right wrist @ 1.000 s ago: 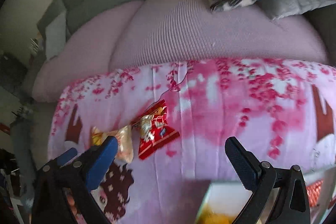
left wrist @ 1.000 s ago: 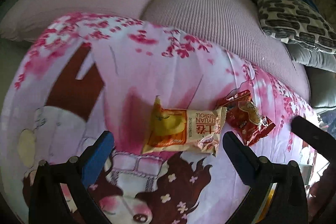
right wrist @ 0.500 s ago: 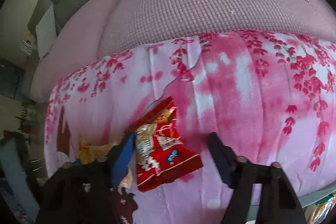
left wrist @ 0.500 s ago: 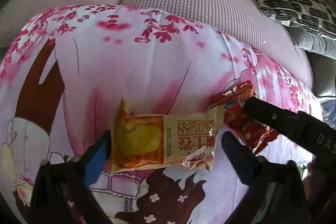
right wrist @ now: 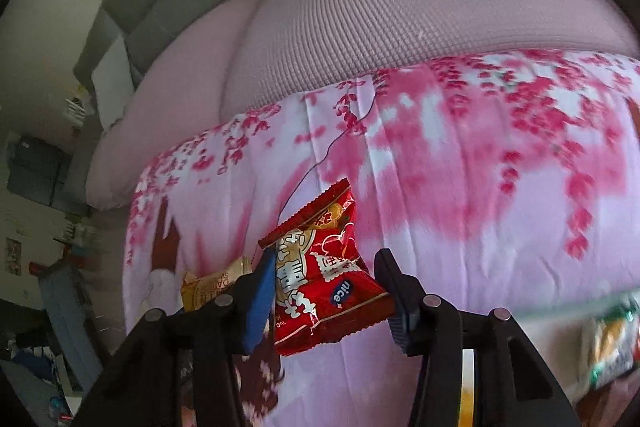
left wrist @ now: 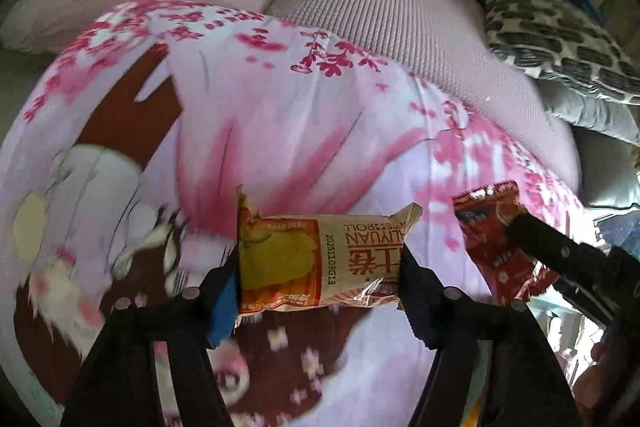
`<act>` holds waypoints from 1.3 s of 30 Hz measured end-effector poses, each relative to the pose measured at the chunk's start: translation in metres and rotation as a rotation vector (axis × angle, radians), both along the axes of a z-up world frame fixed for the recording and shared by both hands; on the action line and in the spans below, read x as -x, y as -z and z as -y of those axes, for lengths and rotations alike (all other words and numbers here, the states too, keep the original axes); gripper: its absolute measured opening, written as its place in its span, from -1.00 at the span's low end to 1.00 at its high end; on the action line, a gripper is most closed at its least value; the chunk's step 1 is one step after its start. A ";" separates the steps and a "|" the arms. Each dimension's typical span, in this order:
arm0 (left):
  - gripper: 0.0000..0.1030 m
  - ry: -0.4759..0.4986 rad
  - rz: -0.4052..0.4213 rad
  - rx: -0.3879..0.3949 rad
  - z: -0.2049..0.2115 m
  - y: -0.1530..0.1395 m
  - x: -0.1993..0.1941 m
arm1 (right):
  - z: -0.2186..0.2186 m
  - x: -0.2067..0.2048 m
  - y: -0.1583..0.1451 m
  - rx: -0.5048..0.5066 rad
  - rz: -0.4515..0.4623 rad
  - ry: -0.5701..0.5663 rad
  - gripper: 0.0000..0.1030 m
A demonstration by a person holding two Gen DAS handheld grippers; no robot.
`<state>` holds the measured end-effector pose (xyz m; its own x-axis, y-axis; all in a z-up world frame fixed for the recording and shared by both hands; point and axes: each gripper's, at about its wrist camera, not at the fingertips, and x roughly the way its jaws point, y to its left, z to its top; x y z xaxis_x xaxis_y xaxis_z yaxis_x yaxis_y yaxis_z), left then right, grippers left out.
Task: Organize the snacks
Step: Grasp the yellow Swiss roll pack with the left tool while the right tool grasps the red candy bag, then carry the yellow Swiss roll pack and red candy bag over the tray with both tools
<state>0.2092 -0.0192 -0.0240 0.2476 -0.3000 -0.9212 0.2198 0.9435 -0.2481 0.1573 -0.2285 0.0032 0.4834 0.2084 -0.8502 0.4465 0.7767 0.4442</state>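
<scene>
My left gripper [left wrist: 318, 291] is shut on a yellow and cream roll packet [left wrist: 320, 259], gripped by its two ends, just above the pink cherry-blossom blanket [left wrist: 280, 131]. My right gripper [right wrist: 326, 297] is shut on a red snack packet [right wrist: 324, 279], held by its sides over the same blanket [right wrist: 460, 195]. The red packet [left wrist: 496, 247] and a right gripper finger [left wrist: 560, 251] also show at the right of the left wrist view. The roll packet's end [right wrist: 208, 287] shows at the left of the right wrist view.
The blanket lies over a pink sofa cushion [left wrist: 380, 15]. A black and white patterned pillow [left wrist: 560, 43] sits at the back right. Another snack packet [right wrist: 612, 343], green and orange, shows at the lower right edge of the right wrist view.
Both grippers came down over the packets and closed on them. The left one now holds the roll packet, the right one the red packet, and both packets look lifted a little.
</scene>
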 end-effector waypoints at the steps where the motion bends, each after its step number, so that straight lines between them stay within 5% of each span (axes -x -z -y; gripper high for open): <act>1: 0.36 -0.003 0.008 0.003 -0.001 -0.004 0.007 | -0.002 0.010 -0.005 0.014 0.010 0.004 0.01; 12: 0.37 -0.015 0.120 0.085 -0.012 -0.049 0.107 | -0.037 0.141 -0.050 0.206 0.085 0.064 0.01; 24: 0.37 0.035 0.195 0.131 -0.011 -0.063 0.170 | -0.048 0.228 -0.033 0.224 0.127 0.134 0.01; 31: 0.37 0.125 0.212 0.114 0.017 -0.061 0.194 | -0.022 0.269 -0.046 0.220 0.192 0.236 0.01; 39: 0.37 0.295 0.182 0.067 0.062 -0.043 0.229 | 0.025 0.315 -0.038 0.276 0.098 0.418 0.01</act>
<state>-0.0194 -0.0812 0.0189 0.2991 -0.4411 -0.8461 0.5270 0.8156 -0.2389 -0.1575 -0.2534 0.0410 0.5580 -0.2456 -0.7926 0.7105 0.6348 0.3035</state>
